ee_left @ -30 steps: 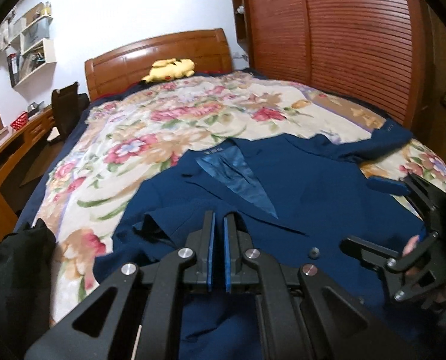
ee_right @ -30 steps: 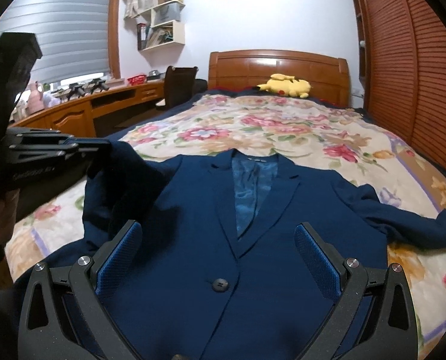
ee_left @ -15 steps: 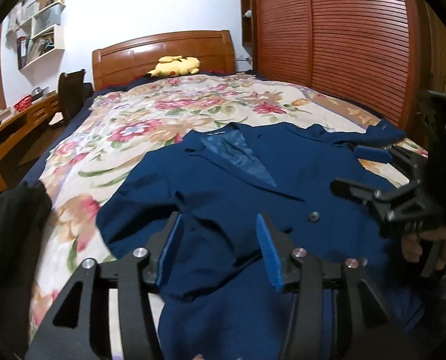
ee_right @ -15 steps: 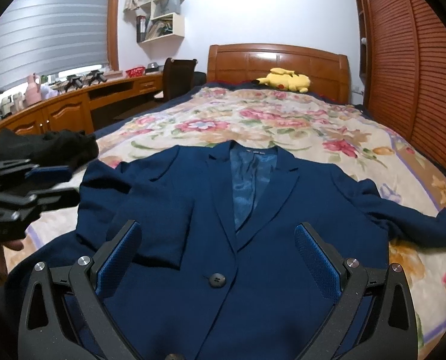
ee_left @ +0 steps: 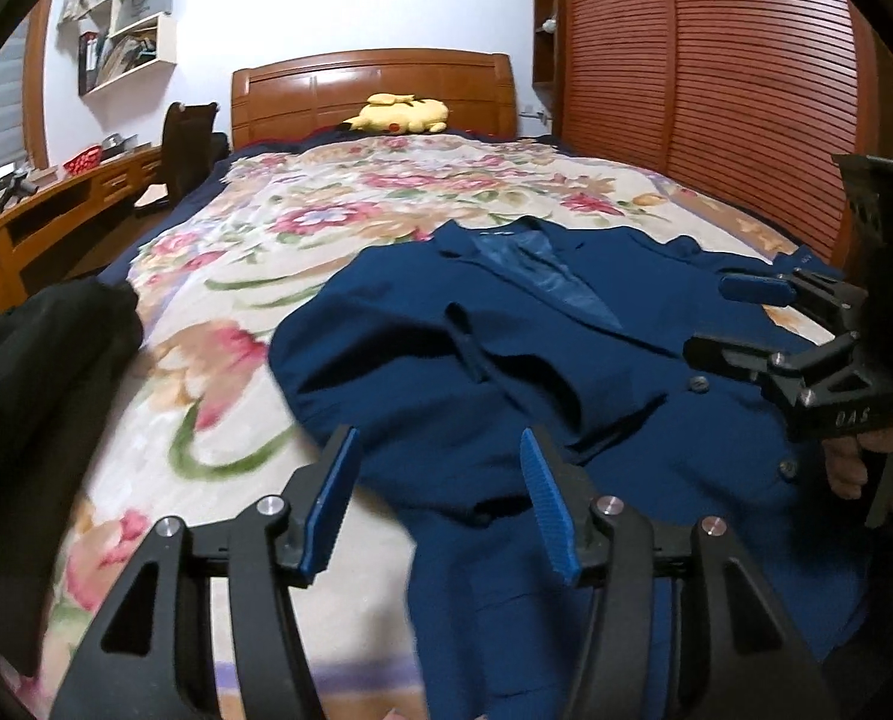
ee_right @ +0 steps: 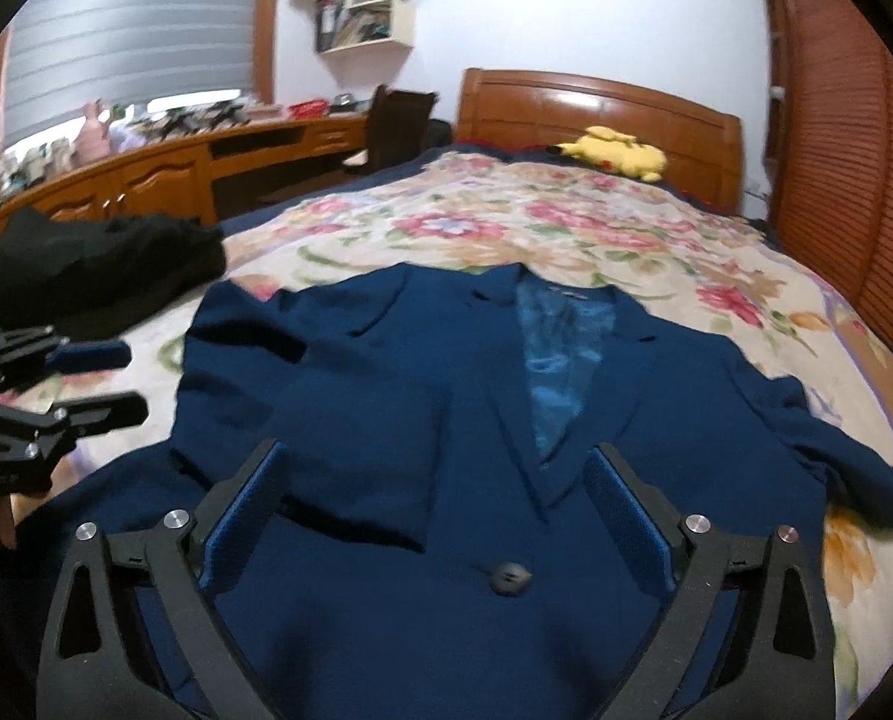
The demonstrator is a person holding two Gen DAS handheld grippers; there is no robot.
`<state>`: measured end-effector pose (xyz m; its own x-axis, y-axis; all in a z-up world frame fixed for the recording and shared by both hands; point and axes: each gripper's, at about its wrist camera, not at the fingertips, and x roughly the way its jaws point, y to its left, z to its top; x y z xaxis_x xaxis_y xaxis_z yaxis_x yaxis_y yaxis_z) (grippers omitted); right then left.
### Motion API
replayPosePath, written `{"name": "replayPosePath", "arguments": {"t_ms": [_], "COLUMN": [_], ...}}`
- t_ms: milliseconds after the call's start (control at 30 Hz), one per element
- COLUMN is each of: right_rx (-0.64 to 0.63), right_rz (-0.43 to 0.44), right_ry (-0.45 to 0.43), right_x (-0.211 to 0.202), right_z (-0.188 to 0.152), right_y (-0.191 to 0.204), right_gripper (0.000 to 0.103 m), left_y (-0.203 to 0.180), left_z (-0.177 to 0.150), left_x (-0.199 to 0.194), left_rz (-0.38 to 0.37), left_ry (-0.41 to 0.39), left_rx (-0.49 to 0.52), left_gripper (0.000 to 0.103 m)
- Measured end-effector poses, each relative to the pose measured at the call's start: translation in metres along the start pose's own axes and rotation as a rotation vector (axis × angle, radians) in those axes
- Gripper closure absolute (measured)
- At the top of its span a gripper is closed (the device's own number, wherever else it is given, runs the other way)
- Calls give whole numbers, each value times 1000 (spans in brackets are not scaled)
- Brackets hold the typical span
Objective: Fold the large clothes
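The blazer [ee_right: 446,420] lay face up on the bed [ee_left: 326,228], collar toward the headboard, one sleeve [ee_right: 338,420] already folded across its chest and the other [ee_right: 836,450] trailing out to the far side. The left gripper [ee_left: 440,504] hung above the folded sleeve's edge, its jaws opening, nothing between them. The right gripper [ee_right: 440,516] hovered over the front button [ee_right: 509,577], jaws wide and empty. To my eye the next fold was the loose sleeve. It would go best pinched near the cuff, lifted just clear, carried straight across and laid flat so the first fold was not dragged or rumpled.
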<state>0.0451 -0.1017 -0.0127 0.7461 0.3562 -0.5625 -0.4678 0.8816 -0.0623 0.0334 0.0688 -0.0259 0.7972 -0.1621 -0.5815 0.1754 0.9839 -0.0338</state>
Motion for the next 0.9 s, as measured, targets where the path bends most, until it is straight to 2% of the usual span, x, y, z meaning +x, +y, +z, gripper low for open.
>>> {"name": "replayPosePath", "arguments": {"t_ms": [200,333,500,633,700,833,900], "right_rx": [-74,-113,-165,-139,-123,-119,-128], "right_rz": [73,128,142,163,177,191,189], "right_ry": [54,104,173,182,174,186,179], "right_x": [23,43,64,70,71,76,74], "right_z": [1,-2,-12,-12,-10,-9,-10], "right_y": [27,42,56,52,50,51,53], "right_gripper": [12,22,29,35,41,67,74], "left_y": [17,26,28,31,32,31,30], "left_z": [-16,-26,-30,-33,-33,-32,-32], "left_x": [1,8,8,8,7,7,6], "left_rz": [26,35,30,23,18,22,25], "left_ry": [2,27,27,30,28,24,20], "left_rx": [-34,-38,-37,-44,-48,-46,-43], "left_gripper": [48,48,48,48,48,48,48]}}
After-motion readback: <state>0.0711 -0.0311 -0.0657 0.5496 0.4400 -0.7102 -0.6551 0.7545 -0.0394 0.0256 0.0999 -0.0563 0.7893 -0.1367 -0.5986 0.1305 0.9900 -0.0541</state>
